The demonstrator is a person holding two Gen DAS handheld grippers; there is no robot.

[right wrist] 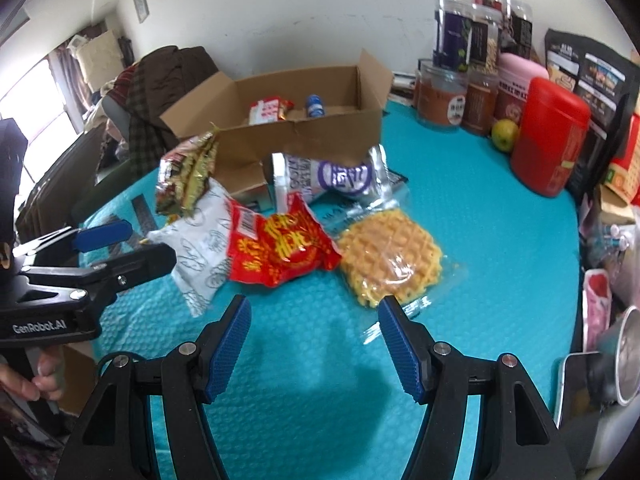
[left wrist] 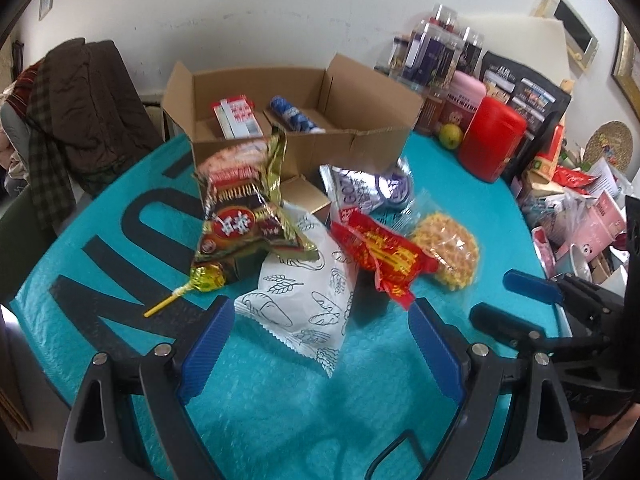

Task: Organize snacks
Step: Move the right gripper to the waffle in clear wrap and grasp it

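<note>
Both claws, the left gripper (left wrist: 320, 320) and the right gripper (right wrist: 314, 320), are hovering wide and empty before the snack pile (right wrist: 280, 248). A cardboard box (left wrist: 340, 136) is sitting just behind it (jars (right wrist: 456, 92) and a red canister (right wrist: 548, 136) are crowding the table's (right wrist: 500, 240) far edge).

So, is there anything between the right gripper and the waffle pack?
Nothing visible. The right gripper is open above bare teal mat, and the waffle pack lies just beyond its fingers.

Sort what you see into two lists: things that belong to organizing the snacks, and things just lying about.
Belongs to the job:
cardboard box
red packet
waffle
white packet
lollipop

Just lying about:
red canister
jars
green fruit
brown jacket
</note>
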